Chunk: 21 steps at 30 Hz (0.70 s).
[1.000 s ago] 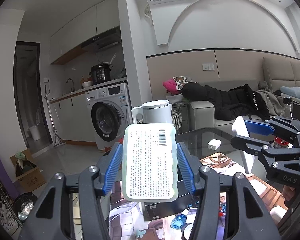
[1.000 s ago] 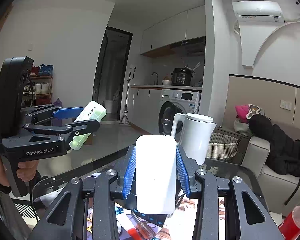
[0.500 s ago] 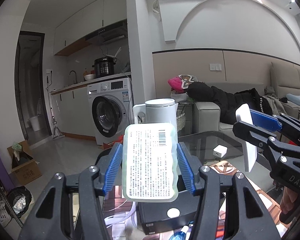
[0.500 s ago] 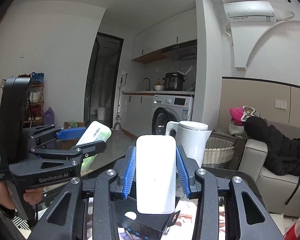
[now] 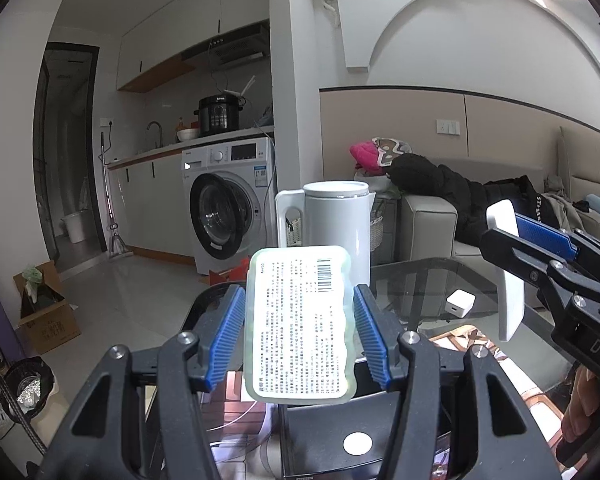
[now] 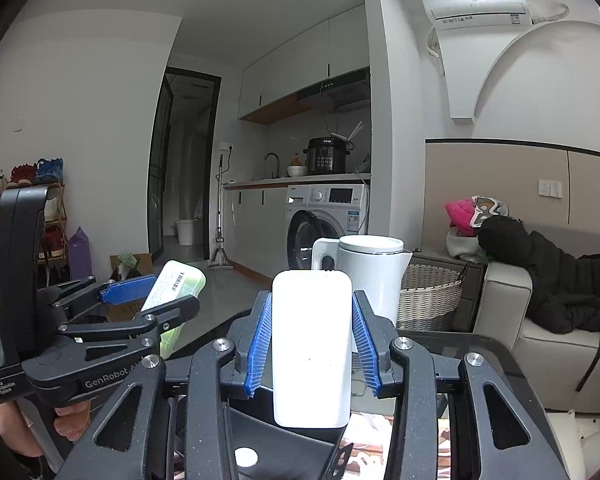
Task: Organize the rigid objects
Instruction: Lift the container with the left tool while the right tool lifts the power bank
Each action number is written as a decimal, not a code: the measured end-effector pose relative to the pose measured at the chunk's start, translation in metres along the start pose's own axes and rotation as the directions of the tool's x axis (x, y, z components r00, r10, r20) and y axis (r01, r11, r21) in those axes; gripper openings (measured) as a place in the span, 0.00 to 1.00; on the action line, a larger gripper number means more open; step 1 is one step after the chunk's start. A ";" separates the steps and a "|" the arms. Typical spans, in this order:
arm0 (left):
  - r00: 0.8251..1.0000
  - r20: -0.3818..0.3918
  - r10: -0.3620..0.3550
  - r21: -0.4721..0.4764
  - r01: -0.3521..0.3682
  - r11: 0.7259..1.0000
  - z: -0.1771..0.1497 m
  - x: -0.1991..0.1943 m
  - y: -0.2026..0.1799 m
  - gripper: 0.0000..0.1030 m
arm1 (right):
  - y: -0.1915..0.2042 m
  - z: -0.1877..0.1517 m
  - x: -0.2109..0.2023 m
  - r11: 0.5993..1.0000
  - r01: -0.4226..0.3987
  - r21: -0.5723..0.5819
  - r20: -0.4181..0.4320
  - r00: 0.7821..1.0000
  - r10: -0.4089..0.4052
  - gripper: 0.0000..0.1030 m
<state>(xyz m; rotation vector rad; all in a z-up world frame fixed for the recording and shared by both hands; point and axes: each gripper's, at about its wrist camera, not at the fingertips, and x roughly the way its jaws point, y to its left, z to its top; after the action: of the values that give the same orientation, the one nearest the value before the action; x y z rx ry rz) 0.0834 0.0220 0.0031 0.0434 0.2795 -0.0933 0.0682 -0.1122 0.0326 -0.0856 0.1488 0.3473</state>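
My left gripper (image 5: 300, 336) is shut on a pale green plastic case (image 5: 300, 324) with a printed label and barcode, held upright above the table. My right gripper (image 6: 312, 344) is shut on a flat white rounded case (image 6: 311, 344), also upright. In the left wrist view the right gripper (image 5: 512, 236) holds the white case (image 5: 508, 280) at the right. In the right wrist view the left gripper (image 6: 140, 300) and the green case (image 6: 176, 288) are at the left. A black box (image 5: 340, 436) with a white round sticker lies below both grippers.
A white electric kettle (image 5: 336, 228) stands on the glass table (image 5: 420, 284) straight ahead, with a small white charger cube (image 5: 460, 303) to its right. A wicker basket (image 6: 428, 296) and a grey sofa (image 6: 540, 340) with dark clothes lie beyond. A person's hand (image 6: 4, 400) holds the left gripper.
Both grippers have moved forward over the table toward the kettle, each keeping its case. The black box has come into view below them and the clutter of small items has dropped out of sight.
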 end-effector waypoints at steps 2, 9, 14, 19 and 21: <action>1.000 -0.014 -0.001 0.006 0.001 1.000 -0.002 0.004 -0.001 0.53 | 0.001 -0.003 0.004 1.000 -0.003 0.000 -0.007 1.000 0.003 0.38; 0.995 -0.096 -0.017 -0.002 0.017 1.000 -0.010 0.028 -0.005 0.53 | -0.007 -0.012 0.027 1.000 -0.017 0.016 -0.060 0.998 0.018 0.38; 0.990 -0.139 -0.025 -0.002 0.025 1.000 -0.012 0.040 -0.008 0.53 | -0.014 -0.018 0.040 0.999 -0.030 0.044 -0.094 0.995 0.034 0.38; 0.970 -0.240 -0.039 -0.011 0.038 0.999 -0.022 0.057 -0.010 0.53 | -0.015 -0.029 0.063 0.995 -0.070 0.076 -0.188 0.979 0.083 0.38; 0.957 -0.285 -0.052 -0.030 0.046 0.999 -0.027 0.062 -0.010 0.53 | -0.014 -0.036 0.072 0.992 -0.089 0.094 -0.242 0.964 0.110 0.38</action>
<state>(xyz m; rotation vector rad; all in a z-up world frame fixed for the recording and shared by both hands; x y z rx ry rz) 0.1341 0.0087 -0.0399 0.0265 0.5716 -0.1332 0.1357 -0.1055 -0.0132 -0.0395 0.4154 0.4301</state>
